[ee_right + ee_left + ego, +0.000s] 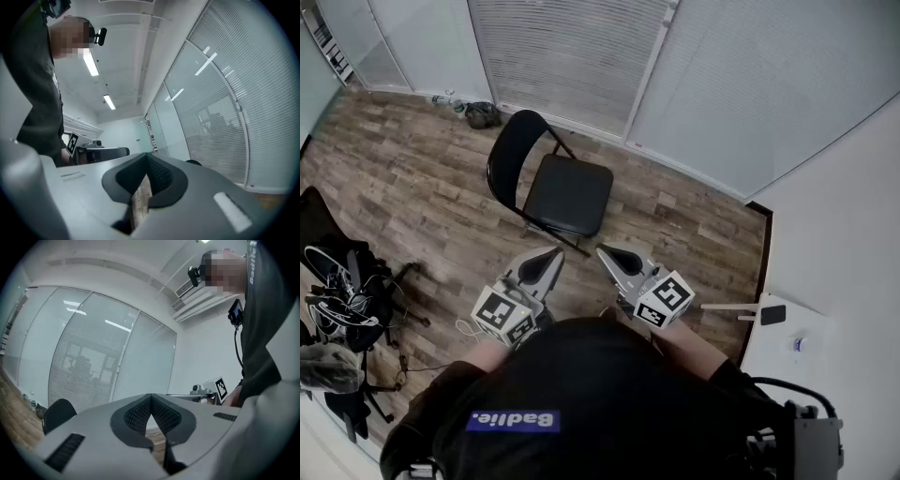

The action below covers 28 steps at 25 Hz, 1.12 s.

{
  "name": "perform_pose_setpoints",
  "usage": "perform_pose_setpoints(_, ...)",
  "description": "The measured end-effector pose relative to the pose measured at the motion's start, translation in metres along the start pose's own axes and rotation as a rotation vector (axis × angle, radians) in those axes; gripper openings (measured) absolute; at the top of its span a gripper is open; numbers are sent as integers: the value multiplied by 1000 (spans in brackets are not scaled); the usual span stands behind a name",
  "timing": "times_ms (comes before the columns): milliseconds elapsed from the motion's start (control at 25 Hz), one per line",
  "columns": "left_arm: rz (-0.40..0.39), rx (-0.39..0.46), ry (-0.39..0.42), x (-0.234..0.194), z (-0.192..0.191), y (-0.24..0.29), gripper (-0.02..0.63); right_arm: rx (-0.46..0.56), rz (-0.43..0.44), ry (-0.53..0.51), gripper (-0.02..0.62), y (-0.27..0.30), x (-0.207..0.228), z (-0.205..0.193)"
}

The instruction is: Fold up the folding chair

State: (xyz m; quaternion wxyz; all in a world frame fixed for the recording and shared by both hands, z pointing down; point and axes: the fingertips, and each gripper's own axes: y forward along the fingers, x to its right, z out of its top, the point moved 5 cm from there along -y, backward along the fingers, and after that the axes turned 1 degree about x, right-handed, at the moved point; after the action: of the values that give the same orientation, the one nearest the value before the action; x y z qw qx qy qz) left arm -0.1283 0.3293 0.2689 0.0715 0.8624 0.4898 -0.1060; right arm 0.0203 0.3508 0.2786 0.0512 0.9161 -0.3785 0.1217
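Observation:
A black folding chair stands unfolded on the wood floor, its seat facing me and its rounded back toward the blinds. My left gripper and right gripper hang side by side just short of the seat's front edge, both shut and holding nothing. In the left gripper view the chair's back peeks over the left gripper, whose jaw tips meet. The right gripper shows its jaws touching at the tips, with a sliver of the chair beyond.
Glass walls with blinds run behind the chair. A dark bag lies by the wall. A stand with cables and gear sits at the left. A white table stands at the right by a white wall.

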Motion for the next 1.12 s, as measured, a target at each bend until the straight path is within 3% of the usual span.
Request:
perform_pose_setpoints(800,27,-1,-11,3,-2,14,5,-1,-2,28,2,-10,14,-7)
perform_pose_setpoints(1120,85,-3,-19,21,-5,45,5,3,21,36,2,-37,46,-2)
